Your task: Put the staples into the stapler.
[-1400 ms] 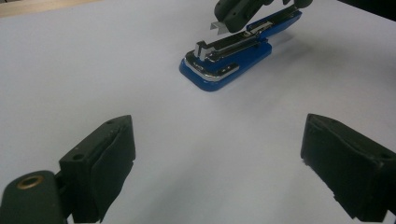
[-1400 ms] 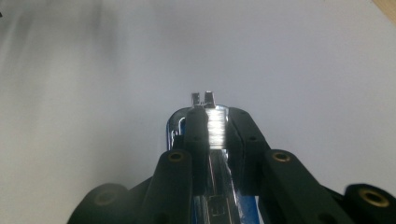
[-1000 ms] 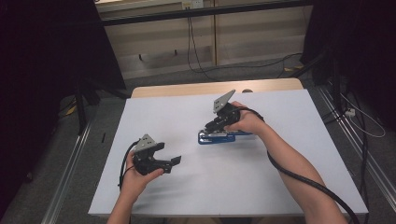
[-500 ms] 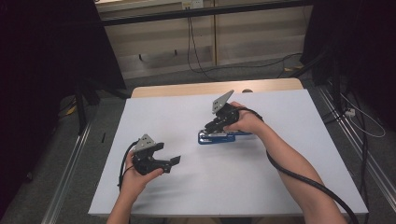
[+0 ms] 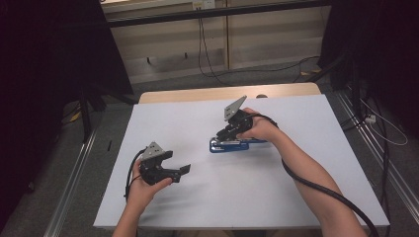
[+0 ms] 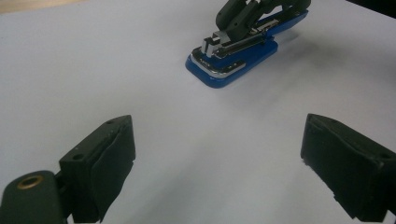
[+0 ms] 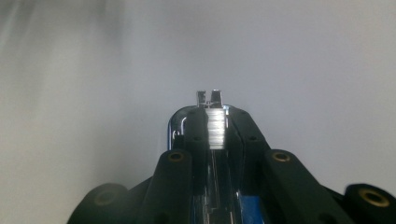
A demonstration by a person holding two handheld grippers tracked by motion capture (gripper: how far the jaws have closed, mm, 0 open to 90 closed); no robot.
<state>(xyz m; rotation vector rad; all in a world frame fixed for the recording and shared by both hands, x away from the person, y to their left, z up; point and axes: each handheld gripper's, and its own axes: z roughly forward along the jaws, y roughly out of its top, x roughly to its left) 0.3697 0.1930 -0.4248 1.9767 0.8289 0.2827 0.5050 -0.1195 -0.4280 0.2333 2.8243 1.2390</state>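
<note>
Nearest the person, left gripper (image 5: pixel 184 170), held in the left hand (image 5: pixel 143 190) low over the white sheet (image 5: pixel 306 177), well short of the stapler (image 5: pixel 232 145) and to its left in the high view. Jaws spread wide, nothing between them but bare sheet; pads (image 6: pixel 109 172) dark and apart at either side of the left gripper view, aimed toward the stapler. A black cable (image 5: pixel 129 173) looped behind that hand.

Farther out, near the middle of the sheet, the stapler: blue base flat on the sheet, silver metal along the top, nose toward the left gripper. In the left gripper view, seen up and right of centre (image 6: pixel 233 63), its front end free, its rear half under black jaws.

On the stapler, right gripper (image 5: pixel 228 134), tilted down from the right hand (image 5: pixel 257 129). Jaws narrow, clamped on the stapler's upper metal part from both sides; in the right gripper view (image 7: pixel 212 135) the fingers (image 7: pixel 250 135) hug a bright silver strip, the stapler's nose (image 7: pixel 209 98) poking out just past them, blue showing low down between the jaws. Grey plate (image 5: pixel 234 107) standing up above that gripper.

Beyond the stapler, more bare sheet, then a strip of wooden table edge (image 5: pixel 197 94) at the far side. Past the table, grey floor (image 5: pixel 276 71) with dark cables across it.
</note>
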